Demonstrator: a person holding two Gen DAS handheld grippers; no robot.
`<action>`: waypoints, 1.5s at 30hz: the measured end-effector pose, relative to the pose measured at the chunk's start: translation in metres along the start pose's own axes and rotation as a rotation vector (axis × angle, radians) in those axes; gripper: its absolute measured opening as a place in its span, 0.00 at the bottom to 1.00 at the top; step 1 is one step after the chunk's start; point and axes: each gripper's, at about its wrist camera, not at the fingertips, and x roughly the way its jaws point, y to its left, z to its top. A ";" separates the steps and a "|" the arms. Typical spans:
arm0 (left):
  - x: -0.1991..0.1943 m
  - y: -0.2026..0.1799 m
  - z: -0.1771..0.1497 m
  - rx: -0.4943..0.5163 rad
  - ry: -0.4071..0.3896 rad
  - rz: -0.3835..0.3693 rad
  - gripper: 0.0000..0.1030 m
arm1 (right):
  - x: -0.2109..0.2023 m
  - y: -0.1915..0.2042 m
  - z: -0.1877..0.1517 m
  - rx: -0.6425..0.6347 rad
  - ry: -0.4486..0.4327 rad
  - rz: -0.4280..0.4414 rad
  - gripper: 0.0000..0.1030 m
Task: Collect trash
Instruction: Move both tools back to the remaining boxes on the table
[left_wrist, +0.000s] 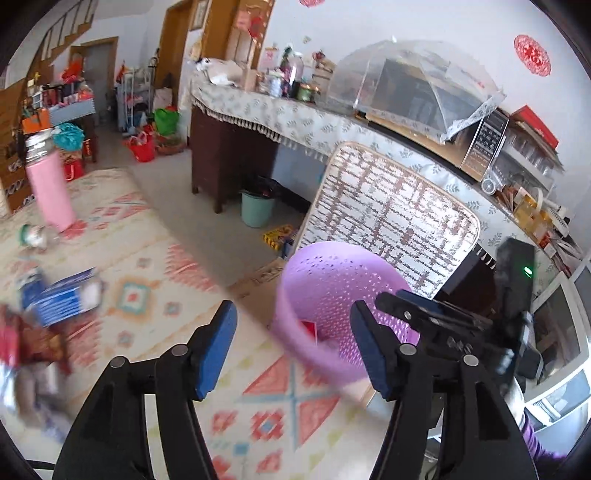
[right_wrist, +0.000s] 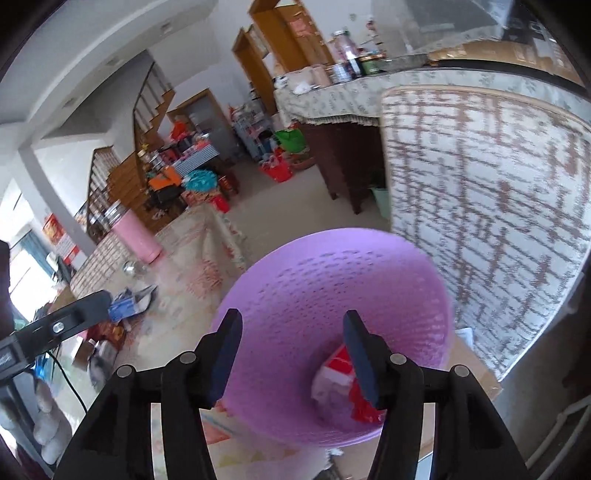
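Two grippers hang over a patterned table top, and both stand with their blue-padded fingers spread and nothing between the pads. In the left wrist view the left gripper (left_wrist: 293, 341) sits above the cloth (left_wrist: 155, 295), with the purple basket (left_wrist: 325, 280) just beyond its right-hand finger; part of the other tool, black with a small green light, shows behind the basket's far side. From the right wrist view the right gripper (right_wrist: 291, 354) points straight down into the purple basket (right_wrist: 332, 280), whose perforated wall fills the middle of the frame. Inside the basket, on its floor, lies red and white packaging (right_wrist: 340, 373), partly hidden by the gripper's right-hand finger; the same red scrap (left_wrist: 310, 328) peeps over the basket's near wall in the left view. More trash lies on the table well to the left of the basket: a blue and white packet (left_wrist: 62, 299), a red wrapper (left_wrist: 33, 343) nearer the edge of the picture, and a small crumpled silver-green piece (left_wrist: 33, 236), all blurred. A pink flask (left_wrist: 50, 184) stands upright beyond them, farther from the basket still. Behind the basket leans a woven chair back (left_wrist: 391, 210), and past that runs a cloth-covered counter (left_wrist: 295, 118) carrying jars and a mesh food cover (left_wrist: 417, 85).
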 end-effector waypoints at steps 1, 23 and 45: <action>-0.010 0.007 -0.005 -0.009 -0.009 0.008 0.64 | 0.002 0.010 -0.002 -0.012 0.007 0.021 0.60; -0.114 0.282 -0.071 -0.478 -0.050 0.295 0.79 | 0.057 0.210 -0.072 -0.248 0.209 0.377 0.79; -0.102 0.172 -0.108 0.021 0.179 0.064 0.80 | 0.079 0.202 -0.076 -0.203 0.260 0.355 0.78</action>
